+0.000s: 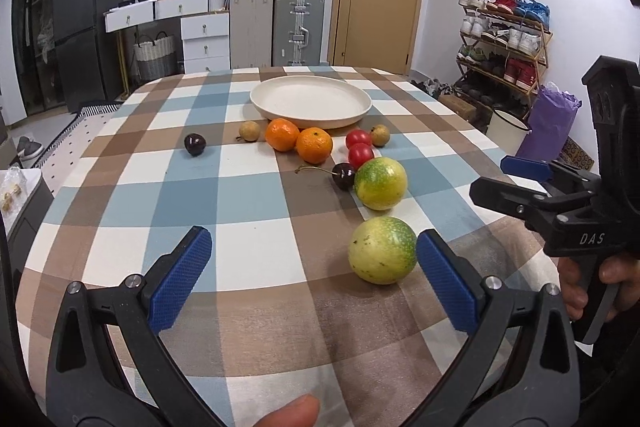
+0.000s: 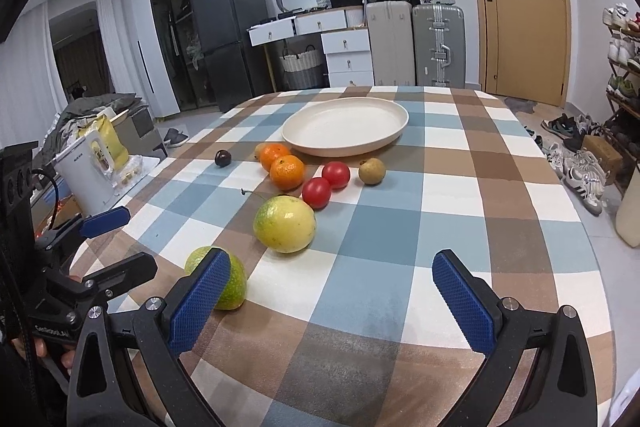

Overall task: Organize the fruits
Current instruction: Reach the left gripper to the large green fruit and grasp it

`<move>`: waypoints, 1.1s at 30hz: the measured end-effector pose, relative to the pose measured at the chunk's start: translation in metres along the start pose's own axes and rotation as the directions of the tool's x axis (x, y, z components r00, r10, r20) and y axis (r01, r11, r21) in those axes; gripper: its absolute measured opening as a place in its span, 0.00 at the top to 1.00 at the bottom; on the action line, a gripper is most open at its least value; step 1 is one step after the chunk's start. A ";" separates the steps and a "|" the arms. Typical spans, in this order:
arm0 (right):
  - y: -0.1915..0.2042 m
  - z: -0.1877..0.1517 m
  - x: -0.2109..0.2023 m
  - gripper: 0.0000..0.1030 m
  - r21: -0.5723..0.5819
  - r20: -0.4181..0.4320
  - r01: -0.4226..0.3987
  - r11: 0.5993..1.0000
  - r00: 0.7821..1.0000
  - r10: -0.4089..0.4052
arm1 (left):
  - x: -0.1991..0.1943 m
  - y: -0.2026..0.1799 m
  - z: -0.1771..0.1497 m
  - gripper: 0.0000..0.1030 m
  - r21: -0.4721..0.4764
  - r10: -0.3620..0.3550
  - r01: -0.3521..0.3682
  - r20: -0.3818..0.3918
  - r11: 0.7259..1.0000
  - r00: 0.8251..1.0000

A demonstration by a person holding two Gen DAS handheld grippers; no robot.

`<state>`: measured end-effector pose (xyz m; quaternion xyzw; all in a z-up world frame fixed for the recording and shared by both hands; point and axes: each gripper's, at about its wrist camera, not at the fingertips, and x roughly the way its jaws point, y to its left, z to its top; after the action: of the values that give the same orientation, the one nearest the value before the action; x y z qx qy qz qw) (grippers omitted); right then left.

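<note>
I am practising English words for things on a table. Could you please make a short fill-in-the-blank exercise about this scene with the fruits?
1. The cream plate on the checked tablecloth holds ____ fruit.
2. The number of oranges beside the plate is ____.
3. The two small tomatoes are ____ in colour.
4. The left gripper and the right gripper both stand ____, holding nothing.

Missing words: no; two; red; open

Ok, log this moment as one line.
plate bare | fruit on tablecloth | left gripper open, beside green fruit | right gripper open, holding nothing
</note>
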<state>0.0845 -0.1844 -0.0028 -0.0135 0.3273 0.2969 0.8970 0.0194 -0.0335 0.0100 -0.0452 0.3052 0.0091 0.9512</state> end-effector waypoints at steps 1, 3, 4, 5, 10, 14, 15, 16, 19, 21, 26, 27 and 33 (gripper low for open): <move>-0.001 0.000 0.002 0.00 0.010 -0.012 -0.003 1.000 1.000 0.003 | 0.002 -0.002 0.001 0.01 -0.001 -0.007 0.007 -0.008 1.000 1.000; -0.004 0.001 0.006 0.00 0.021 -0.037 -0.020 1.000 0.999 0.021 | 0.009 -0.005 0.001 0.01 0.007 -0.021 0.021 -0.030 1.000 0.999; -0.005 0.001 0.007 0.00 0.022 -0.044 -0.027 0.999 0.999 0.028 | 0.011 -0.007 0.001 0.01 0.015 -0.026 0.027 -0.040 1.000 0.999; -0.005 0.001 0.008 0.00 0.021 -0.044 -0.028 0.999 0.999 0.029 | 0.014 -0.010 0.001 0.02 0.024 -0.034 0.035 -0.046 0.999 0.998; -0.007 0.005 0.012 0.00 0.018 -0.049 -0.040 0.999 0.998 0.040 | 0.021 -0.021 0.000 0.06 0.065 -0.061 0.065 -0.070 0.996 0.996; -0.009 0.009 0.019 0.00 0.020 -0.062 -0.048 0.999 0.997 0.049 | 0.033 -0.029 0.000 0.12 0.085 -0.087 0.098 -0.116 0.992 0.989; -0.010 0.010 0.021 0.00 0.020 -0.066 -0.050 0.999 0.997 0.051 | 0.036 -0.031 0.001 0.14 0.092 -0.086 0.097 -0.122 0.991 0.989; -0.011 0.011 0.023 0.00 0.019 -0.068 -0.051 0.998 0.996 0.053 | 0.038 -0.032 0.002 0.15 0.098 -0.087 0.100 -0.124 0.990 0.988; -0.013 0.014 0.028 0.00 0.023 -0.073 -0.055 0.998 0.996 0.056 | 0.049 -0.035 0.004 0.23 0.107 -0.089 0.107 -0.157 0.989 0.984; -0.016 0.015 0.032 0.00 0.029 -0.079 -0.053 0.998 0.995 0.055 | 0.057 -0.036 0.005 0.35 0.101 -0.109 0.129 -0.180 0.987 0.978; -0.021 0.019 0.037 0.00 0.038 -0.092 -0.056 0.998 0.994 0.059 | 0.063 -0.031 0.003 0.52 0.059 -0.194 0.209 -0.196 0.976 0.961; -0.022 0.019 0.039 0.00 0.038 -0.093 -0.056 0.998 0.994 0.059 | 0.063 -0.031 0.002 0.52 0.054 -0.199 0.213 -0.192 0.976 0.961; -0.022 0.023 0.054 0.00 0.037 -0.128 -0.052 0.998 0.990 0.056 | 0.056 -0.022 0.005 0.53 0.025 -0.228 0.235 -0.158 0.972 0.961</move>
<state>0.1430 -0.1691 -0.0210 -0.0087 0.3899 0.3141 0.8656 0.0692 -0.0557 -0.0165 -0.0606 0.3707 -0.1124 0.9200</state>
